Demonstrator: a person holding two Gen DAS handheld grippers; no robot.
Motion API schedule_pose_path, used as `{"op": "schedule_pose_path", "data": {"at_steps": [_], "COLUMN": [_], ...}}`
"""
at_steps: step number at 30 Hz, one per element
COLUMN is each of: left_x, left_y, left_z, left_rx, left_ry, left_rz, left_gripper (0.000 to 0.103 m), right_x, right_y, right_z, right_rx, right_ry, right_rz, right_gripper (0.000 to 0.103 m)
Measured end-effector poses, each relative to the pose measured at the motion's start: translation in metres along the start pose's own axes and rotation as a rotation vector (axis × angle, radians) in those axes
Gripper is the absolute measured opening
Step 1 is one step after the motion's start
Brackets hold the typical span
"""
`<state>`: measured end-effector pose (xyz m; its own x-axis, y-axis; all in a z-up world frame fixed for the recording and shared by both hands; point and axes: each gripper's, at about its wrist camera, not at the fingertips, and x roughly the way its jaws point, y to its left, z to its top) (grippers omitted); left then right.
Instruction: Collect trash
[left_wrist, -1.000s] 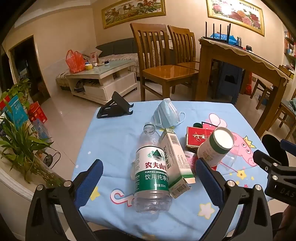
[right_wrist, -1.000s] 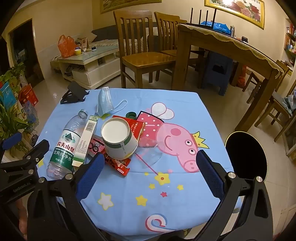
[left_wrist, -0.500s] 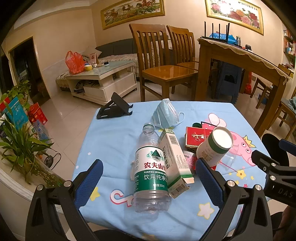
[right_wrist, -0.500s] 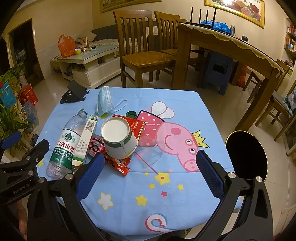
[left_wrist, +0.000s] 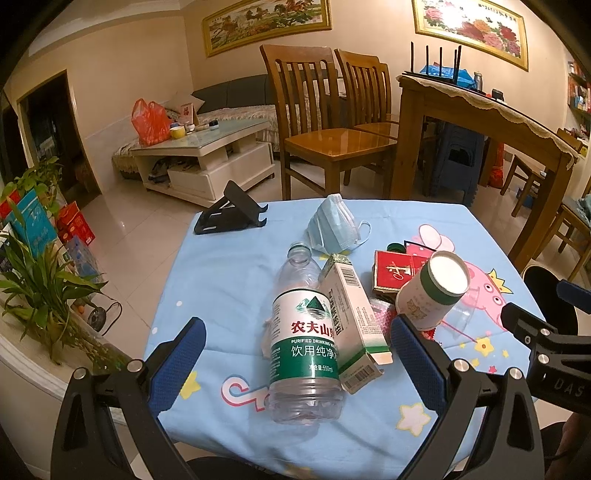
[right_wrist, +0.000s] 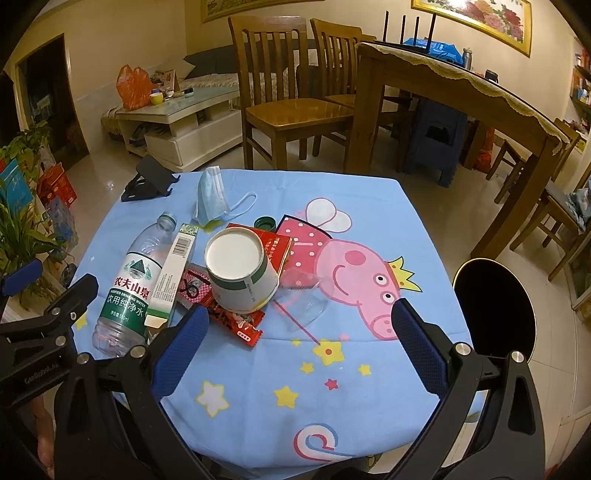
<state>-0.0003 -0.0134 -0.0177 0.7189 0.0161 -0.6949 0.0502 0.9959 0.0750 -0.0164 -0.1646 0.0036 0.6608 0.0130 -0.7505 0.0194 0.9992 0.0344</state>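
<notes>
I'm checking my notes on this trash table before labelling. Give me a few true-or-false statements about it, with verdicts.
1. The bottle lies on its side without a cap. True.
2. The left gripper holds the bottle. False: it is open, holding nothing.
3. The mask lies beyond the paper cup. True.
4. The right gripper is shut on the cup. False: it is open, empty.
5. The carton stands upright. False: it lies beside the bottle.

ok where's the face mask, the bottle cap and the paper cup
face mask (right_wrist: 210, 195), right wrist view, on its pleated blue body
bottle cap (right_wrist: 265, 223), right wrist view, on its green rim
paper cup (left_wrist: 432, 291), left wrist view, on its side wall
</notes>
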Motion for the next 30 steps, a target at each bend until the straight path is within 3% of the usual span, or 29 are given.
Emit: {"op": "schedule_pose_path", "data": {"at_steps": [16,17,18,22,30], "left_x": [0.003,0.003,0.004,0.004,0.012], "left_y": [0.002,0.004,0.005,0.006,0.026], "left_z": [-0.001,-0.002,-0.003,-0.004,-0.007], "left_rx": [-0.001,-0.003,-0.004,-0.006,-0.029], "left_ry": [0.006,0.007,0.008,0.01,0.027], "left_rz": [-0.001,-0.002,-0.001,-0.003,0.027], "left_gripper": [0.097,0.097,0.097,0.097,0.097], "right_x": [0.003,0.003,0.002,0.004,0.004], "right_y": [0.001,0.001,0.001,0.002,0.011], "right_z": [-0.001,-0.002,-0.003,-0.005,0.002], "right_rx": [-0.018,-0.018,-0.007,-0.004,-0.122], "right_ry": [0.037,0.034,-0.027,-0.02,-0.008], "right_rz": [-0.019,-0.019,-0.008,-0.003,-0.097], "right_gripper": [0.098,0.098,0.098,0.098,0.098]}}
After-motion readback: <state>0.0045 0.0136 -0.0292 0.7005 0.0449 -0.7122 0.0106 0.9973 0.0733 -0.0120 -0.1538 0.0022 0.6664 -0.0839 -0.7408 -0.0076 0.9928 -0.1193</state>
